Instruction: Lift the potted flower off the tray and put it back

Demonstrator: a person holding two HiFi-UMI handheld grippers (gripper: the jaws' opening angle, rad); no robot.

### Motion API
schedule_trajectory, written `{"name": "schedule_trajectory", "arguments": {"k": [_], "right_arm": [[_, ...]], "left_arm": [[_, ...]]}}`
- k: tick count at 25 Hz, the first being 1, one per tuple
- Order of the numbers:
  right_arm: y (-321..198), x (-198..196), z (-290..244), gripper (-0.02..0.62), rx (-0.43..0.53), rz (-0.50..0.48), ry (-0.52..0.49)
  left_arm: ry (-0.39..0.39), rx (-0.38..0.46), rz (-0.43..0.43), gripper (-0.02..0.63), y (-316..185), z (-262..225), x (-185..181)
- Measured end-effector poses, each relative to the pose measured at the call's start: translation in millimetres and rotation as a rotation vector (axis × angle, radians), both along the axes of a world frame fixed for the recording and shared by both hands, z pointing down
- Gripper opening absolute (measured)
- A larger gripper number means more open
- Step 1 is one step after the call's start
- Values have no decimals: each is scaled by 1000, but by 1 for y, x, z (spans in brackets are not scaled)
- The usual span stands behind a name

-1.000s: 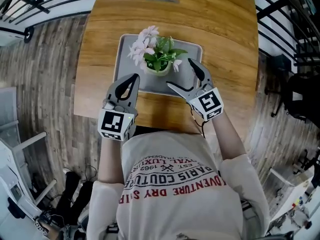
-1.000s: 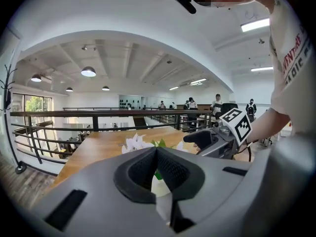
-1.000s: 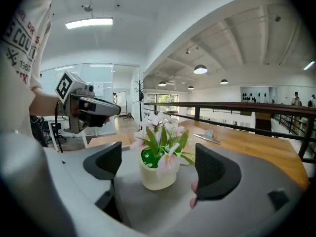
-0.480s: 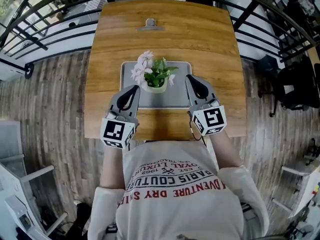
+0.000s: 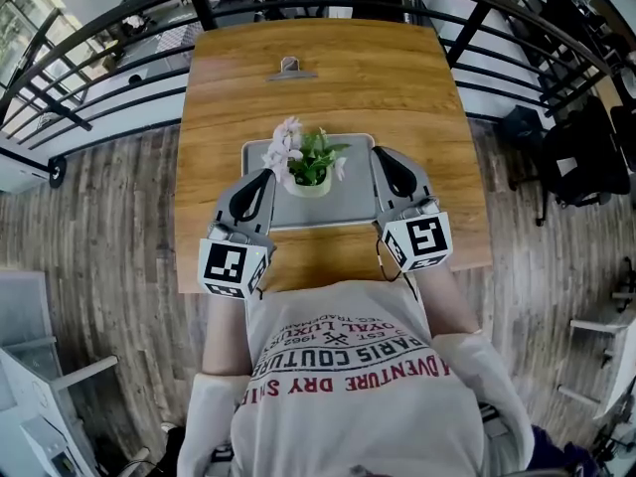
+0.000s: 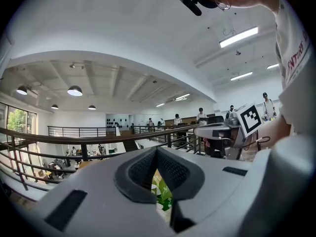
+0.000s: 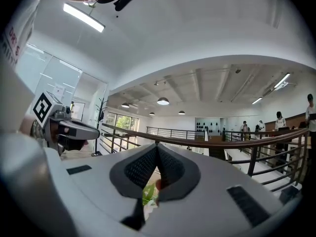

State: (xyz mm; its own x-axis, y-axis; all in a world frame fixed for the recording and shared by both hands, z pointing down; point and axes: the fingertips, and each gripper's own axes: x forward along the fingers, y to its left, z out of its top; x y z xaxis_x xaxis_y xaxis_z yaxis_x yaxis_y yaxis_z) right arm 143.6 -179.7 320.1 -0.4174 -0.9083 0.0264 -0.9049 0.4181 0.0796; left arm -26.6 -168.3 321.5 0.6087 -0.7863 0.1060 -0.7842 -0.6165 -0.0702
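The potted flower [image 5: 310, 162], pink-white blooms and green leaves in a cream pot, stands on the grey tray [image 5: 354, 203] in the middle of the wooden table [image 5: 417, 97]. My left gripper [image 5: 265, 176] hovers shut at the tray's left side, apart from the pot. On the tray's right side my right gripper [image 5: 380, 154] is shut on nothing. In the left gripper view the closed jaws [image 6: 157, 152] fill the lower frame, with green leaves [image 6: 163, 195] showing through the gap below the tips. The right gripper view shows its shut jaws [image 7: 157, 147] and a sliver of leaves [image 7: 148, 193].
A metal clip [image 5: 290, 68] lies near the table's far edge. A black railing [image 5: 119, 38] runs behind the table, above a lower floor. Wooden floor [image 5: 109, 217] surrounds the table. Several people stand far off in both gripper views.
The right gripper's jaws went from wide open beside the pot to shut. Both grippers rose and tipped up toward level. The table looks smaller and farther in the head view.
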Motion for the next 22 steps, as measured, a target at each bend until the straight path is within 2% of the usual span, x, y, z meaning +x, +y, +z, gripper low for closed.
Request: {"name": "schedule_trajectory", "arguments": {"k": [6, 22], "right_arm": [[-3, 1, 1, 26, -4, 27, -19], [-12, -7, 6, 26, -26, 11, -37]], "left_arm": [[4, 4, -3, 12, -4, -2, -5], [10, 3, -10, 12, -18, -6, -11]]}}
